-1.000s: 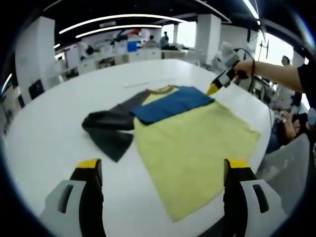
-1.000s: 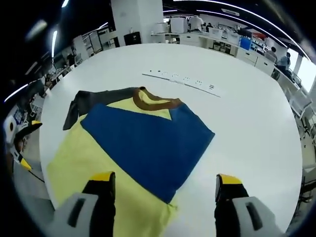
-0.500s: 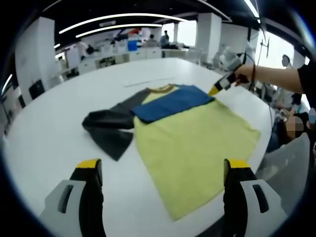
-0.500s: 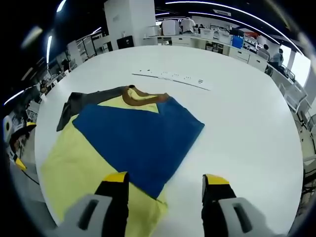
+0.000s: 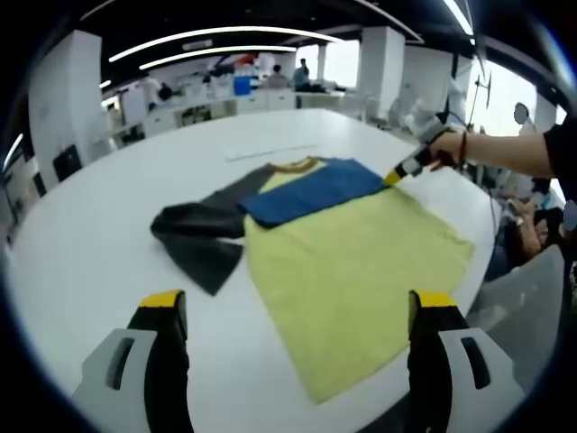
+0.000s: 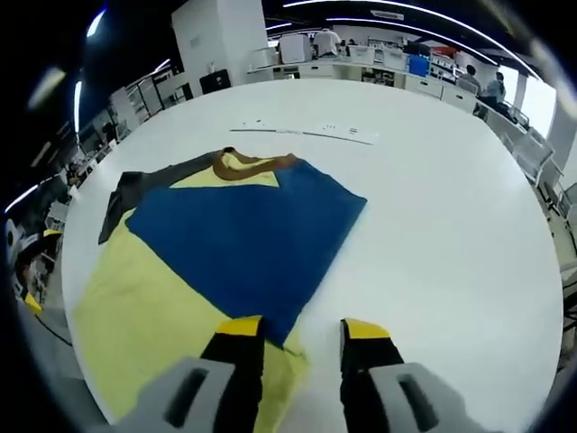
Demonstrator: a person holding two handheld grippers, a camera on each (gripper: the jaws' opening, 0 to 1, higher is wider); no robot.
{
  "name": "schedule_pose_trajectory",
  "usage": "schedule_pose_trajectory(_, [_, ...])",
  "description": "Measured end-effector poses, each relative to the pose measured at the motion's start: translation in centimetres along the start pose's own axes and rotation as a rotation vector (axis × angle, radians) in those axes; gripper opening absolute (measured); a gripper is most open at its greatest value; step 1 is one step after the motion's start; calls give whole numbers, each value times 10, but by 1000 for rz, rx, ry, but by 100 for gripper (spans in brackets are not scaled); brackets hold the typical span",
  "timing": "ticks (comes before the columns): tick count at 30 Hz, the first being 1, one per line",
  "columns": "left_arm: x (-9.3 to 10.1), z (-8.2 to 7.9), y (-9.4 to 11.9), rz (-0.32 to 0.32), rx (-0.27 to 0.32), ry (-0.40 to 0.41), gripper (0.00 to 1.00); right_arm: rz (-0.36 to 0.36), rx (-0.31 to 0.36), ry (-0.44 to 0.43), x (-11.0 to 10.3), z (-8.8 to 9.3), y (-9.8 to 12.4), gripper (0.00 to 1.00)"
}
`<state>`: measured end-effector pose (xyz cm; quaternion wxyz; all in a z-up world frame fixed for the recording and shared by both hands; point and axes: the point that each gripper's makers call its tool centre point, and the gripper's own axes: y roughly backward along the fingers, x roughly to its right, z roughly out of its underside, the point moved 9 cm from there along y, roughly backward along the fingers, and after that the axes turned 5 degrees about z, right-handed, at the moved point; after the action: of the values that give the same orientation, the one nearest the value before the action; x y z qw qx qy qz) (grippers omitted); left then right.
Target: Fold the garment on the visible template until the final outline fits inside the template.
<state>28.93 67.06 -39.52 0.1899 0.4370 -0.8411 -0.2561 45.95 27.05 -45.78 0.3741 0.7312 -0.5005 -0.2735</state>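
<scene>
A garment lies flat on the round white table (image 5: 81,244). It has a pale yellow body (image 5: 352,271), a dark grey sleeve (image 5: 198,239) spread to the left and a blue sleeve (image 5: 311,189) folded across the chest. My left gripper (image 5: 297,307) hangs wide open over the near table edge, short of the hem. In the right gripper view the blue sleeve (image 6: 239,239) covers the yellow body (image 6: 144,316). My right gripper (image 6: 302,329) has its jaws narrowed around the sleeve's near corner, with a gap still between them. A hand holds that right gripper (image 5: 401,171) at the corner.
A thin white strip with small marks (image 6: 302,133) lies on the table beyond the brown collar (image 6: 248,165). Bare tabletop (image 6: 451,234) spreads to the right of the garment. Desks, shelves and people stand in the room behind, and the table edge runs close below my left gripper.
My right gripper has come down to the blue sleeve's near corner and its jaws have narrowed from wide apart to close around it. The left gripper and the garment have not moved.
</scene>
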Motion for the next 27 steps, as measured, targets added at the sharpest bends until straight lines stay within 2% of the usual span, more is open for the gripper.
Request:
schedule_pose_trajectory(3, [0, 0, 1, -2, -1, -1, 99, 11, 3, 6, 0, 2, 0, 27])
schedule_pose_trajectory(15, [0, 2, 4, -4, -4, 6, 98, -21, -9, 36, -9, 6, -2, 5])
schedule_pose_trajectory(27, [1, 2, 4, -5, -3, 7, 98, -6, -11, 90, -9, 6, -2, 0])
